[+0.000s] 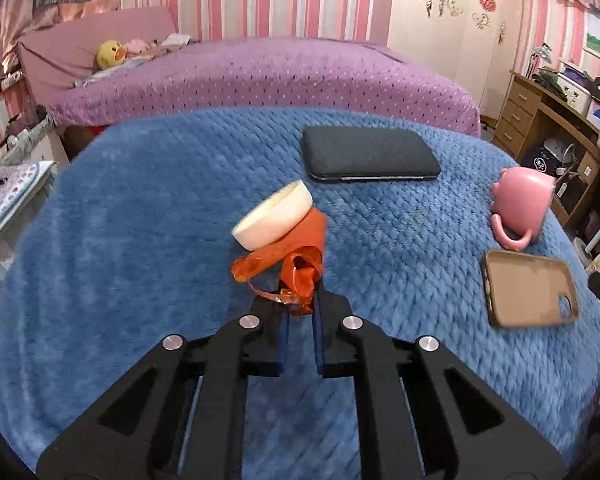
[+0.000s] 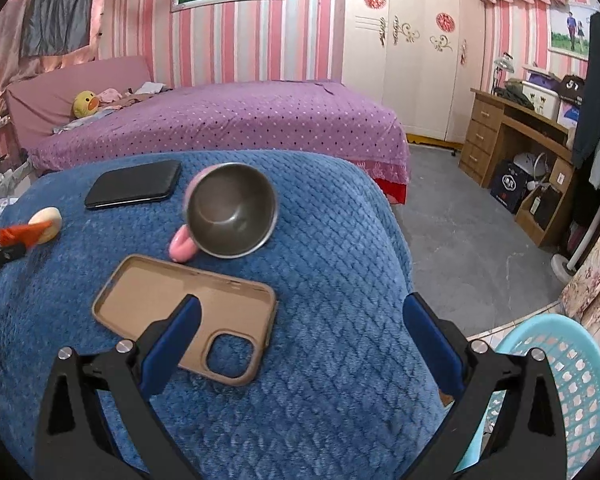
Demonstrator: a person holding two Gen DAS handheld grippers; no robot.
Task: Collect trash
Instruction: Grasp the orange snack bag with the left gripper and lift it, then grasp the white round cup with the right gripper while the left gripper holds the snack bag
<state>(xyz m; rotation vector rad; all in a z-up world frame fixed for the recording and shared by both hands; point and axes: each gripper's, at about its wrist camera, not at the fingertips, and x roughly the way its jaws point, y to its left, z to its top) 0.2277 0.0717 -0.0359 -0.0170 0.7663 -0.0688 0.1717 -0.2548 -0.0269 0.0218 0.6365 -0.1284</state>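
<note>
My left gripper (image 1: 300, 300) is shut on a crumpled orange plastic wrapper (image 1: 296, 264) and holds it just above the blue blanket (image 1: 140, 220). A cream round lid (image 1: 274, 216) leans tilted against the wrapper's far side. The right wrist view shows the same wrapper (image 2: 14, 234) and lid (image 2: 48, 220) at the far left. My right gripper (image 2: 300, 320) is open over the blanket's near right part, with nothing between its fingers. A light blue plastic basket (image 2: 572, 380) stands on the floor at the lower right.
A tan phone case (image 2: 188, 312) lies open side up by my right gripper's left finger. A pink mug (image 2: 232, 212) lies on its side behind it. A black phone (image 2: 134, 190) rests further back. A purple bed (image 2: 240, 128) and a wooden desk (image 2: 516, 148) stand beyond.
</note>
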